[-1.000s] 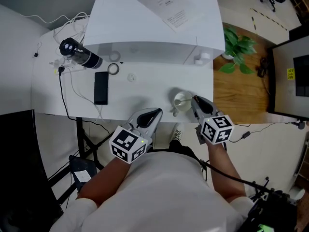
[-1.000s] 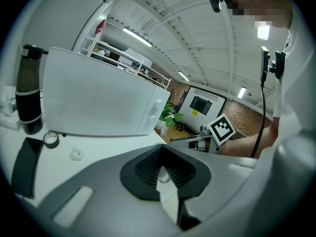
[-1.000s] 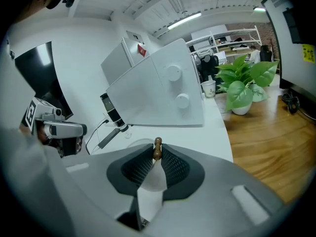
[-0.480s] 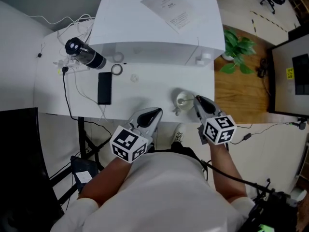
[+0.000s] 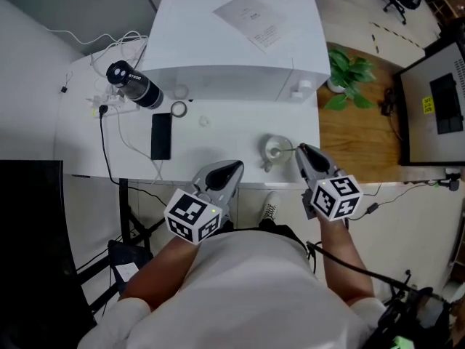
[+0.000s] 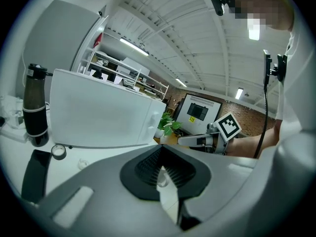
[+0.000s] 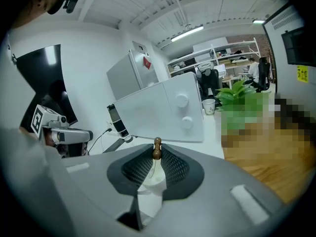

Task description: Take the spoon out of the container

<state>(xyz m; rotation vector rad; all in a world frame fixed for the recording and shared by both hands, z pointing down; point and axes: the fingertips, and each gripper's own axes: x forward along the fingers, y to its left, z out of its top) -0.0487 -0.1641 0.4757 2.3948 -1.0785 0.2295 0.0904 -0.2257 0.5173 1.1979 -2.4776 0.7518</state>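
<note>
A small white cup (image 5: 274, 150) stands near the table's front edge, and a thin spoon (image 5: 288, 149) leans out of it to the right. My right gripper (image 5: 298, 149) is at the cup's right side, shut on the spoon. In the right gripper view the brown knobbed end of the spoon's handle (image 7: 157, 149) is pinched between the pads, with the cup (image 7: 154, 177) just below. My left gripper (image 5: 235, 168) hovers at the table edge, left of the cup, shut and with nothing in it.
A big white box (image 5: 232, 46) with a paper sheet (image 5: 254, 17) on top fills the back of the table (image 5: 218, 133). To the left lie a black bottle (image 5: 135, 84), a phone (image 5: 160, 135), a tape roll (image 5: 179, 109) and cables (image 5: 109, 122). A potted plant (image 5: 347, 78) stands on the wooden floor at the right.
The head view has shifted a little. My right gripper stays at the cup, holding the spoon's handle. The left gripper has hardly moved.
</note>
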